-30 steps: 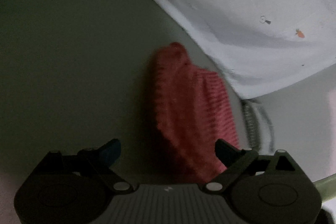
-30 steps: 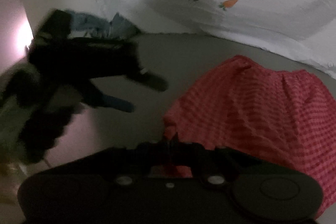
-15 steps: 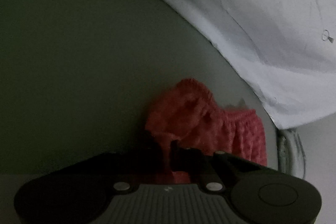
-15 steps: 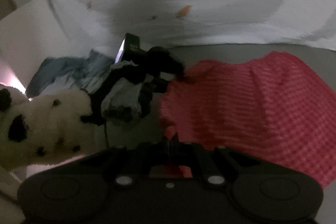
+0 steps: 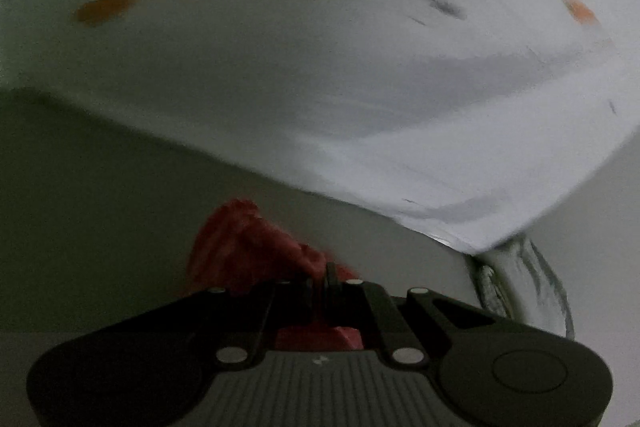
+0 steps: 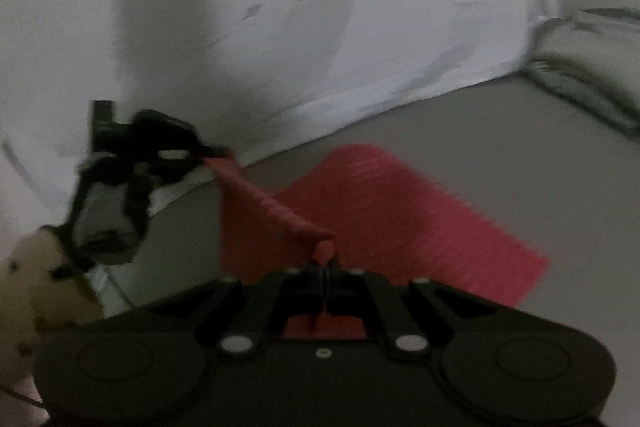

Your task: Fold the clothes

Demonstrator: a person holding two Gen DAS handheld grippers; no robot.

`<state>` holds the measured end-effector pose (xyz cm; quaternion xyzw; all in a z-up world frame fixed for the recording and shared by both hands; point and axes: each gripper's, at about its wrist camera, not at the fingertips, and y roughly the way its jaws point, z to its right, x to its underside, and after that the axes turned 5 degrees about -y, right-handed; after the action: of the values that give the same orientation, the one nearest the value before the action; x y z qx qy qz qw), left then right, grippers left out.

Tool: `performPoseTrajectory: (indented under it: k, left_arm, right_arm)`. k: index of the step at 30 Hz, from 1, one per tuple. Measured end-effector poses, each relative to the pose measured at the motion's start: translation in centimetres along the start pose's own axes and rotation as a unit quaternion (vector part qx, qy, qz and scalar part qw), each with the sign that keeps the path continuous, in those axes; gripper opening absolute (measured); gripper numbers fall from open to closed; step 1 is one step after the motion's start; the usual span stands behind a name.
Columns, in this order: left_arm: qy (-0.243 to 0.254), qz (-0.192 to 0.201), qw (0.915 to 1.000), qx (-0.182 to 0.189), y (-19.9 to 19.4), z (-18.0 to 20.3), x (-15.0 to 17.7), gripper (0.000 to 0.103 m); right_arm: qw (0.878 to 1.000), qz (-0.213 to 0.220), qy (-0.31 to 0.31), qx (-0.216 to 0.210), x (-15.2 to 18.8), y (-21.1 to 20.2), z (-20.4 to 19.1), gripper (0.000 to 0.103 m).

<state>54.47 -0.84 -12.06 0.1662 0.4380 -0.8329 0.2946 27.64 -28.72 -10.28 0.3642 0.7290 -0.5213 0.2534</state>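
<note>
The red checked garment (image 6: 384, 215) is lifted off the grey surface and stretched between my two grippers. My right gripper (image 6: 323, 269) is shut on one corner of it. My left gripper (image 5: 319, 273) is shut on another corner, with bunched red cloth (image 5: 244, 247) in front of it. In the right wrist view the left gripper (image 6: 208, 150) shows at the left, holding the taut top edge. The rest of the garment hangs down below that edge.
A white sheet with carrot prints (image 5: 320, 67) lies behind the grey surface (image 6: 500, 155). A greenish folded cloth (image 6: 588, 75) lies at the far right. A spotted plush toy (image 6: 36, 291) sits at the left edge. A striped cloth (image 5: 520, 279) lies at the right.
My left gripper has shut on the garment's corner. Both grippers have lifted the garment and pulled its top edge taut between them. Both views have swung towards the white sheet.
</note>
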Motion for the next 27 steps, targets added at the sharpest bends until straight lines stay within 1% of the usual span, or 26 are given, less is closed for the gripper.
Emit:
performPoseTrajectory:
  k: [3,4,5,6,7,8,9,10,11,12,13,14,16,17,18,19,21,22,24,25,26,27]
  left_arm:
    - [0.040,-0.007,0.9992,-0.001,4.0,5.5,2.0,0.005]
    - [0.048,-0.012,0.9988,-0.002,5.7,7.0,2.7,0.006]
    - [0.058,-0.024,0.9980,-0.011,7.4,8.2,3.5,0.013]
    - [0.065,-0.047,0.9963,-0.031,9.3,9.1,4.3,0.022]
    - [0.068,-0.074,0.9936,-0.052,10.9,9.7,5.1,0.040]
    - [0.071,-0.095,0.9907,-0.067,11.6,9.9,5.9,0.045]
    - [0.073,-0.096,0.9903,-0.069,11.4,10.1,6.7,0.045]
    - [0.075,-0.085,0.9912,-0.067,10.5,10.1,7.5,0.051]
    - [0.077,-0.076,0.9918,-0.067,9.4,9.9,8.2,0.064]
    - [0.077,-0.066,0.9924,-0.070,7.8,9.6,9.1,0.071]
    - [0.074,-0.053,0.9930,-0.075,6.4,9.1,10.0,0.080]
    - [0.070,-0.041,0.9932,-0.083,4.5,8.5,11.1,0.082]
    - [0.054,-0.035,0.9914,-0.114,1.9,7.6,13.4,0.082]
    - [0.046,-0.045,0.9889,-0.134,1.1,7.2,14.9,0.082]
    - [0.038,-0.061,0.9853,-0.155,0.6,6.9,16.4,0.082]
    - [0.031,-0.077,0.9824,-0.167,0.3,6.5,17.9,0.082]
    - [0.004,-0.116,0.9769,-0.180,0.1,5.5,21.4,0.082]
    - [-0.007,-0.128,0.9748,-0.183,0.3,5.3,22.8,0.082]
    - [-0.018,-0.129,0.9739,-0.186,0.7,5.3,25.0,0.082]
    - [-0.003,-0.106,0.9753,-0.194,0.7,6.0,25.7,0.079]
    - [0.011,-0.085,0.9759,-0.201,0.7,6.7,26.4,0.050]
    - [0.026,-0.078,0.9749,-0.207,0.9,7.4,26.8,0.039]
  right_arm:
    - [0.999,-0.001,0.016,0.029,-1.0,0.7,5.4,0.001]
    - [0.999,-0.010,0.020,0.038,-1.1,1.3,7.1,0.001]
    - [0.998,-0.023,0.025,0.047,-1.2,2.1,8.7,0.001]
    - [0.997,-0.035,0.029,0.055,-1.3,2.9,10.3,0.002]
    - [0.996,-0.060,0.034,0.059,-1.3,4.0,11.8,0.005]
    - [0.993,-0.090,0.039,0.061,-1.3,5.1,13.3,0.006]
    - [0.991,-0.112,0.041,0.061,-1.1,6.0,14.5,0.009]
    - [0.990,-0.120,0.039,0.061,-1.0,6.5,15.4,0.015]
    - [0.990,-0.123,0.040,0.055,-1.0,6.7,16.0,0.021]
    - [0.990,-0.125,0.042,0.047,-1.0,6.8,16.5,0.034]
    - [0.990,-0.127,0.044,0.039,-1.0,6.9,17.0,0.041]
    - [0.990,-0.130,0.046,0.031,-1.0,7.0,17.5,0.041]
    - [0.990,-0.135,0.046,0.016,-1.1,7.6,18.4,0.041]
    - [0.990,-0.138,0.041,0.010,-1.2,8.1,18.7,0.041]
    - [0.990,-0.139,0.033,0.003,-1.3,8.4,18.7,0.042]
    - [0.990,-0.140,0.024,-0.004,-1.3,8.5,18.7,0.045]
    - [0.990,-0.143,0.006,-0.018,-1.4,8.9,18.5,0.050]
    - [0.989,-0.143,-0.003,-0.024,-1.4,9.1,18.4,0.051]
    - [0.989,-0.145,-0.019,-0.030,-1.5,9.4,17.9,0.051]
    - [0.988,-0.147,-0.027,-0.033,-1.5,9.6,17.7,0.051]
    - [0.987,-0.149,-0.035,-0.037,-1.6,9.8,17.4,0.050]
    - [0.987,-0.153,-0.044,-0.039,-1.6,9.8,17.2,0.041]
